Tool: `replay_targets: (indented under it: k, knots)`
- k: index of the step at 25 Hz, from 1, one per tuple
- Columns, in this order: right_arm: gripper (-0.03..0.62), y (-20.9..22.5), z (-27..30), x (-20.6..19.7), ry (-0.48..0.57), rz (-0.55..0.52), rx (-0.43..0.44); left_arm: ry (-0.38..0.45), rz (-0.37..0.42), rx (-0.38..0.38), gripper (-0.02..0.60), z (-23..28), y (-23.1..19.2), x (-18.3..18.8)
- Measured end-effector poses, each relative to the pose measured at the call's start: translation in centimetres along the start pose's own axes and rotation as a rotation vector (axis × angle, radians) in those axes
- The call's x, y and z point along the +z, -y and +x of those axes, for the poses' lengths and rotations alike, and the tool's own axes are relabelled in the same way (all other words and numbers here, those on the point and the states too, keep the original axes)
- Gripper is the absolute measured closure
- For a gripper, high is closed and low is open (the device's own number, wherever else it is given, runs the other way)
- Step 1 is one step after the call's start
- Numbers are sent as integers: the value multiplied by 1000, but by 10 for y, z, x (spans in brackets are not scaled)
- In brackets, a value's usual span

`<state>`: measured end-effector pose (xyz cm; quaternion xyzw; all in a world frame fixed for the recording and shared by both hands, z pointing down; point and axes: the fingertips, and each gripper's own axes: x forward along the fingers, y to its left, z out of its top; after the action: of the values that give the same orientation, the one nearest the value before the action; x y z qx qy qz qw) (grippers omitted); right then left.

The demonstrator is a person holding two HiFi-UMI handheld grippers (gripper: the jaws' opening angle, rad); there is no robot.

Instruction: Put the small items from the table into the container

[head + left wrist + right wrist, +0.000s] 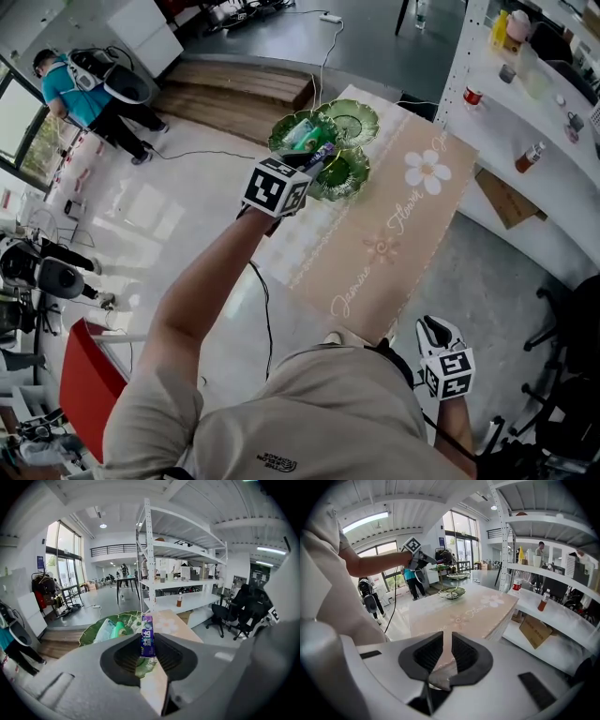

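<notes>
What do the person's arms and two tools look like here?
Both the left tool and right tool have pale grey bodies, black ribbed pads and a white cube with black square markers. A black cable hangs from the left one. The person wears a beige short-sleeved shirt; forearms are uncovered.

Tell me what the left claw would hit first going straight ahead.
Likely the green dish just ahead of the left claw, which grips a purple gum pack; depth is unclear.

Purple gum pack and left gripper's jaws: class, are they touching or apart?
Touching. The left gripper view shows the left gripper clamped on the purple gum pack, no gap either side.
</notes>
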<state>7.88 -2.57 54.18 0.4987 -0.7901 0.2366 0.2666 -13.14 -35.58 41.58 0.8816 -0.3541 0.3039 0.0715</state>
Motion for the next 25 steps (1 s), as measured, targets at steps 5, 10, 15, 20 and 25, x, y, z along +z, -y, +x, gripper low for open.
replay_targets:
  k: [5,10,15,20,25]
  knots:
    - [526,2,-2,1,10,14,-14,-47,3,26,491,18,-18,-1]
    - [526,8,-5,-2,11,23,-19,-105,-4,50,489,31,-28,-5]
    - [526,16,-5,-3,12,29,-18,-141,8,87,488,37,-34,-8]
    - [526,20,-5,-3,14,21,-13,-143,30,103,485,37,-33,-8]
    - [526,21,-6,-1,19,16,-8,-123,28,119,479,26,-32,-6]
